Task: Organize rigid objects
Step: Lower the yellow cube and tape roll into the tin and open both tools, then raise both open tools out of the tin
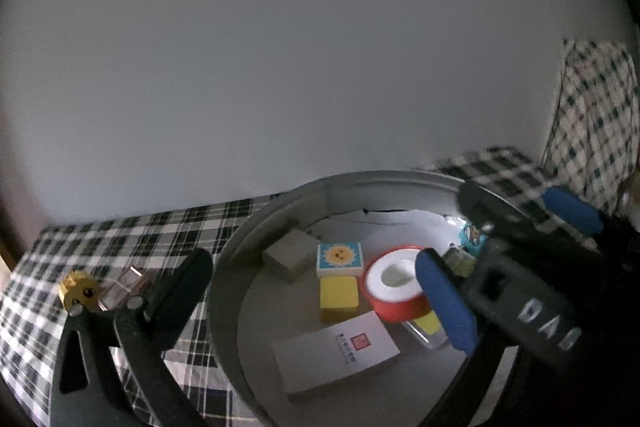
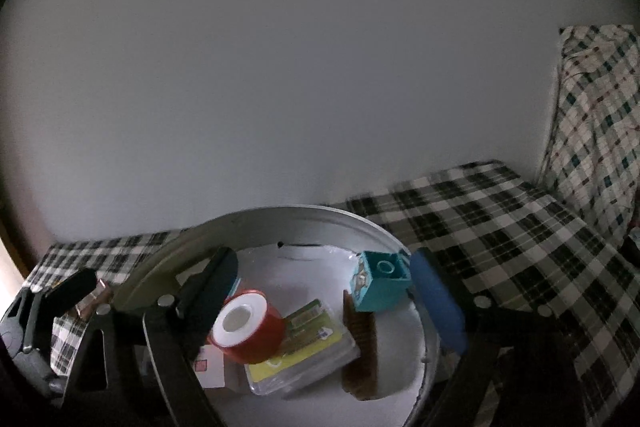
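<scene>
Inside round tub, beside brush: teal block, light, stiff, slippery; grip flat sides. Right tongs released; left tongs released.

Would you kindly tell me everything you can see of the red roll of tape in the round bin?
The red tape roll is a wide spool of glossy red tape wound on a white core with a hollow centre. It lies inside the round grey bin, tilted, its open end facing up toward the cameras. It leans on a clear case with a yellow insert, beside a yellow block and a white box. It sits between the right claw's open fingers, and neither visibly presses on it.
</scene>
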